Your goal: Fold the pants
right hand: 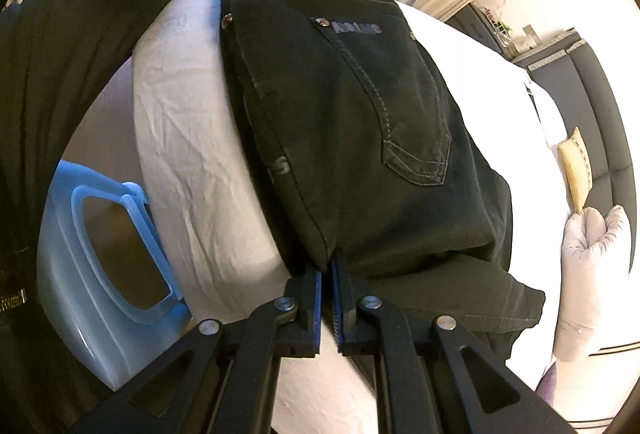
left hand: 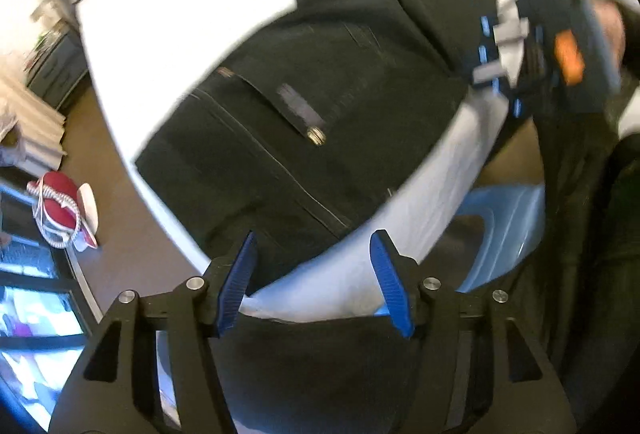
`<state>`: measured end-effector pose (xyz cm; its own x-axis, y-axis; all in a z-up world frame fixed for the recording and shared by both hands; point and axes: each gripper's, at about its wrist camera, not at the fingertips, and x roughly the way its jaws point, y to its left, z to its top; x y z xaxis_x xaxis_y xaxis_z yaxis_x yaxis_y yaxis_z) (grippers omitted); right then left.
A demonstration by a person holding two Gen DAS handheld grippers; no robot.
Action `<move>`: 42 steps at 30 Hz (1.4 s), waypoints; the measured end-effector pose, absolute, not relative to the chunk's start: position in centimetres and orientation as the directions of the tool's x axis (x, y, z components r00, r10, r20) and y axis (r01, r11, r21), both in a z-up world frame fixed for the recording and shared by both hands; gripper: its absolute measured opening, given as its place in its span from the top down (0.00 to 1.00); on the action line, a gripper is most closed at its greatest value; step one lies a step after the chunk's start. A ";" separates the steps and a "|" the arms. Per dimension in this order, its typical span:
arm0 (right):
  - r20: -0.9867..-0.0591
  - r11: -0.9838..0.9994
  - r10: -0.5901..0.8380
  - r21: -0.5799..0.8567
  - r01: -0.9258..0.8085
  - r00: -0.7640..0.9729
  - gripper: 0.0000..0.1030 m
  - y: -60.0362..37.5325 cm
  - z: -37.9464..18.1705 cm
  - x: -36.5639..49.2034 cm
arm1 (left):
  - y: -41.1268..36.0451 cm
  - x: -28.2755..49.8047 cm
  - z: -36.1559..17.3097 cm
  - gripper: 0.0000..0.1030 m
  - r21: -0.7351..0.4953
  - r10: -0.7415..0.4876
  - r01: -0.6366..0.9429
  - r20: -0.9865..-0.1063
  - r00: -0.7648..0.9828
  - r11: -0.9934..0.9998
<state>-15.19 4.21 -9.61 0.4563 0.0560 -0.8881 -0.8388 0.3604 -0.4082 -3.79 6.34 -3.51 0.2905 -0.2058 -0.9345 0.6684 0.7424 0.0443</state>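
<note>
A pair of black denim pants (right hand: pixel 344 114) is spread across a white-sheeted bed (right hand: pixel 192 138), reaching its near edge, with a stitched back pocket (right hand: pixel 404 122) turned upward. The right gripper (right hand: pixel 329 274) is clamped on a fold of the fabric at that edge, its blue pads pressed together around the cloth. The left gripper (left hand: pixel 314 274) is held with its blue-padded fingers (left hand: pixel 240 278) well apart just above the bed's edge, nothing seized between them. A pale blue plastic basket (right hand: pixel 100 234) is seen on the floor beside the bed, and a red sneaker (left hand: pixel 64 210) lies farther off.
</note>
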 end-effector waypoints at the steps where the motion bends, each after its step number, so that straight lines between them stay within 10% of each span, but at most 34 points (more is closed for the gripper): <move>1: -0.886 0.366 0.055 -0.410 -0.835 0.460 0.91 4.3 -9.7 -15.2 | 6.4 -3.2 -2.3 0.44 0.022 -0.240 0.645 -0.918 0.316 0.764; 9: -0.882 0.506 0.096 -0.356 -0.785 0.462 0.90 3.3 -9.7 -14.4 | -0.5 1.2 -3.4 0.44 -0.196 -0.466 0.622 -0.830 0.306 0.758; 13: -0.869 0.590 0.129 -0.320 -0.741 0.478 0.84 2.0 -9.3 -14.3 | -3.3 3.0 -9.9 0.44 -0.176 -0.366 0.580 -0.902 0.228 0.795; 18: -0.891 0.667 0.187 -0.194 -0.719 0.414 0.27 -0.6 -8.2 -14.1 | -3.3 2.5 -9.0 0.43 -0.149 -0.352 0.567 -0.897 0.267 0.810; 32: -0.567 0.754 0.501 0.657 -0.007 0.654 0.48 -25.9 -2.6 0.9 | -5.8 4.4 -9.1 0.43 -0.270 -0.405 0.424 -0.874 0.268 0.864; 42: -0.510 0.426 0.480 0.847 0.319 0.713 0.53 -35.1 -11.4 12.1 | -4.6 5.7 -10.5 0.43 -0.349 -0.456 0.386 -0.860 0.229 0.854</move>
